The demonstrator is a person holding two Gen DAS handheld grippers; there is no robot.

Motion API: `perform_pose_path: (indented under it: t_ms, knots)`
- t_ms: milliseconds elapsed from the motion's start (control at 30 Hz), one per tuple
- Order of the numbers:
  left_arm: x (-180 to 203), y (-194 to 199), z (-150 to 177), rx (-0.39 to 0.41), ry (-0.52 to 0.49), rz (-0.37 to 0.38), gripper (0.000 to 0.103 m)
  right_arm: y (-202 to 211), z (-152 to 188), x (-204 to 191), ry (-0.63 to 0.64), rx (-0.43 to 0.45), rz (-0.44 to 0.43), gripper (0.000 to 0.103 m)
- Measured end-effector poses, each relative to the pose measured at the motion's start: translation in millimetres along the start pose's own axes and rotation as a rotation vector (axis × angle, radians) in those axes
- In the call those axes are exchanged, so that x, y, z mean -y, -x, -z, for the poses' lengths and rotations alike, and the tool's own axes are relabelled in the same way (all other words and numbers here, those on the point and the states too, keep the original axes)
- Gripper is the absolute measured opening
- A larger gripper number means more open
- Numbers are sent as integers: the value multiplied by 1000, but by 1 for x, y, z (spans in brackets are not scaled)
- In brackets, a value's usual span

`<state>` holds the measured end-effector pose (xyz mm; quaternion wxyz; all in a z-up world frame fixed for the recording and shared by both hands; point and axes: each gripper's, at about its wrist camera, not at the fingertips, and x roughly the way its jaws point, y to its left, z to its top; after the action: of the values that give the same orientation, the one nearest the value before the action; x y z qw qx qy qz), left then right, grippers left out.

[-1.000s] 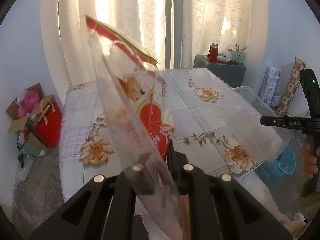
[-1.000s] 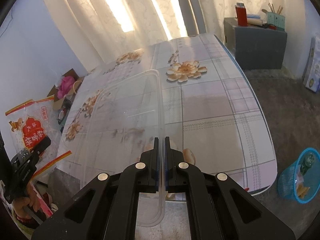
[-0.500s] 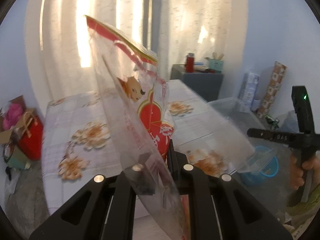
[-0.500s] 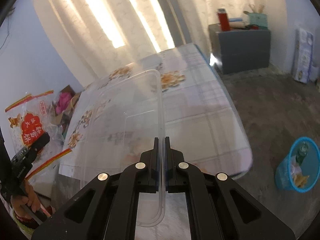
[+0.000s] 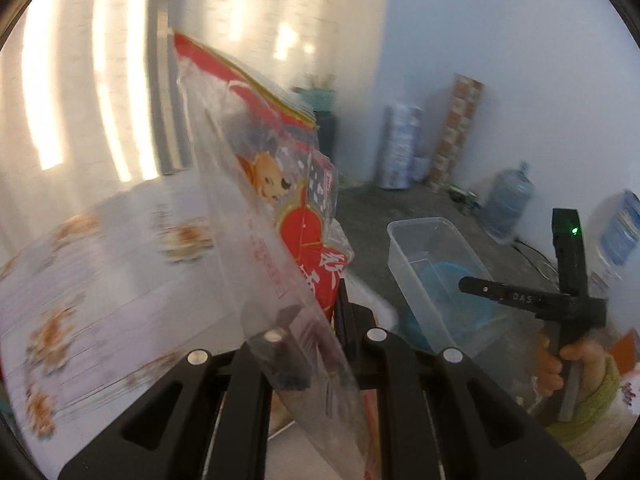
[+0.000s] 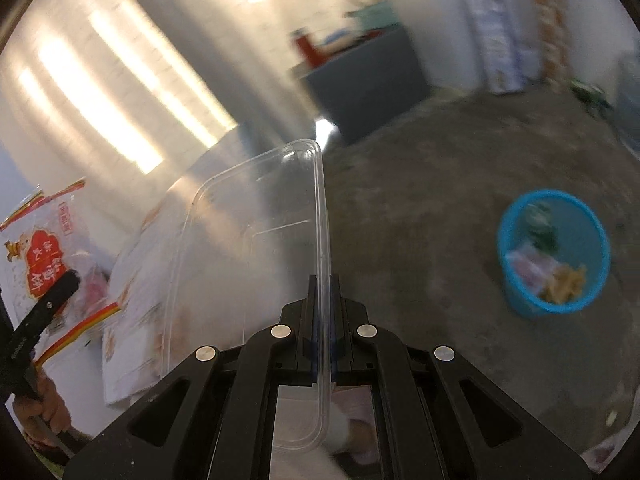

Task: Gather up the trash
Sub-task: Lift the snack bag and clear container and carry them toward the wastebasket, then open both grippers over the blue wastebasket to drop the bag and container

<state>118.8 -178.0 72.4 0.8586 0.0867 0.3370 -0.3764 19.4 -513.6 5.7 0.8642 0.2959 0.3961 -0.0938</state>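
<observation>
Left tool (image 5: 316,332) pinches a snack bag (image 5: 280,216); right tool (image 6: 323,312) clamps the rim of a clear tub (image 6: 256,240). Both are held off the tabletop (image 5: 100,272). Carry each over the blue bin (image 6: 554,252) on the floor, centre, then release.

Left gripper (image 5: 316,320) and right gripper (image 6: 323,312) both clamped, raised.
</observation>
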Motion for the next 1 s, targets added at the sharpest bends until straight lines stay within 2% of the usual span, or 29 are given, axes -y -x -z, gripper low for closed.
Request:
perform_pose_path:
  t_ms: [200, 367, 433, 533, 633, 800, 867, 1000]
  knots:
    - [71, -70, -30, -108, -65, 176, 9, 20, 3, 97, -186, 62, 138, 2]
    - [131, -147, -42, -259, -41, 351, 9, 37, 13, 181, -346, 108, 287, 2]
    - [154, -177, -40, -315, -44, 388, 9, 40, 17, 205, -387, 117, 346, 2]
    - [191, -221, -33, -382, -91, 400, 9, 35, 21, 237, -438, 110, 421, 2]
    - [222, -270, -19, -455, -136, 380, 9, 23, 23, 264, -493, 89, 459, 3]
    - [250, -345, 0, -583, -106, 395, 9, -10, 22, 295, -538, 32, 487, 3]
    - [260, -372, 7, -628, -92, 398, 9, -11, 25, 304, -541, 17, 488, 3]
    - [270, -412, 7, -660, -87, 392, 11, -26, 19, 317, -534, -7, 505, 3]
